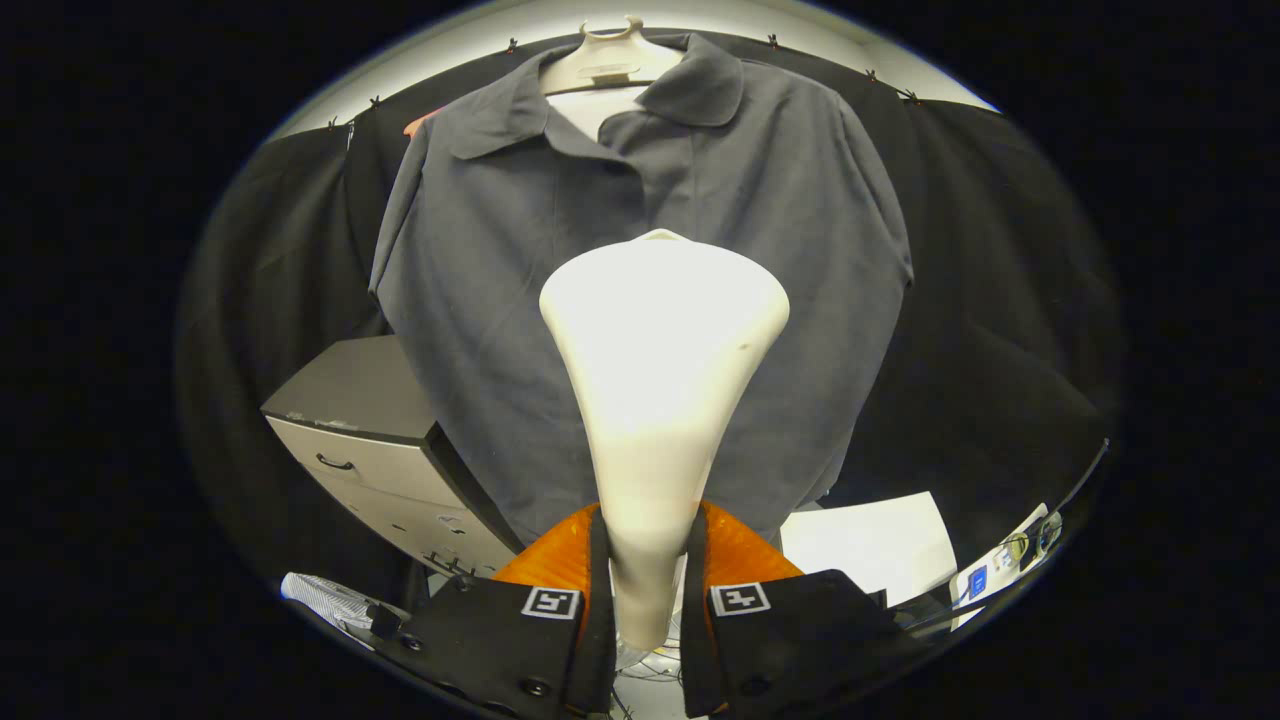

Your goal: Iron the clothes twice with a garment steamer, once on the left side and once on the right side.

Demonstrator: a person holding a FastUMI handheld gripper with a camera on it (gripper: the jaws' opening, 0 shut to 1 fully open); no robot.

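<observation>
No words, brand names or numbers can be read anywhere. The only signs are two square black-and-white coded markers, one on top of each of the fingers, on either side of the pale steamer handle clamped between them. A small blue-labelled item lies off to the right of the fingers; its print is too small to read.

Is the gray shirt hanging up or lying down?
Hanging up. The gray shirt hangs spread on a hanger, beyond the steamer that the gripper holds between both fingers.
</observation>
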